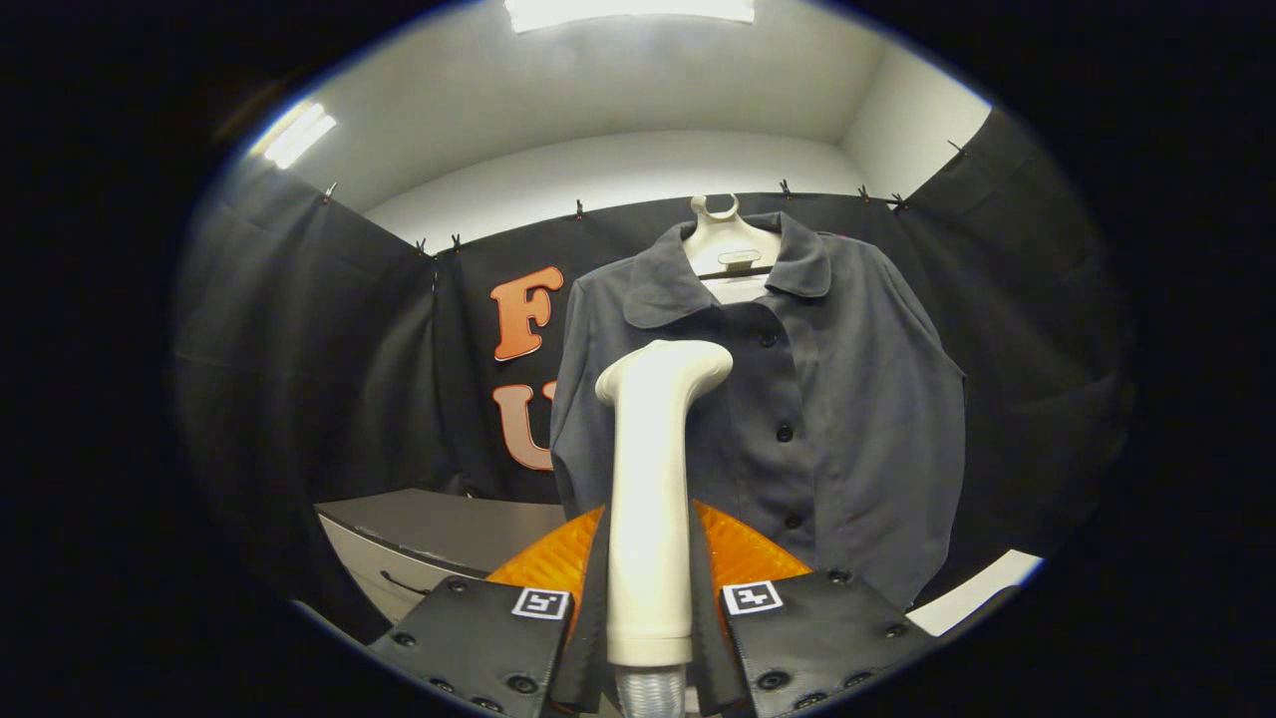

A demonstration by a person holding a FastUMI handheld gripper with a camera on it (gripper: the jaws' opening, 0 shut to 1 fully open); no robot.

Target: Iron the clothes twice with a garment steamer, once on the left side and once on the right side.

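- Steamer (653,479) upright between both fingers, gripper (648,608) clamped on its handle, head raised just short of the shirt's chest.
- Shirt (797,419) hanging on a hanger (730,249), buttoned.
- Probably soft, swaying under pressure; rigid, smooth wand best gripped mid-handle.

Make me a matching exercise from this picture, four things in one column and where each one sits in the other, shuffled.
Things:
1. white plastic garment steamer
2. dark grey buttoned shirt
3. white plastic hanger
4. grey cabinet with a drawer

Places:
A. inside the shirt's collar, against the black cloth wall
B. low, beside the shirt's hem
C. upright between the tongs, both fingers pressing it
D. hanging beyond the steamer's head

Pairs: 1-C, 2-D, 3-A, 4-B
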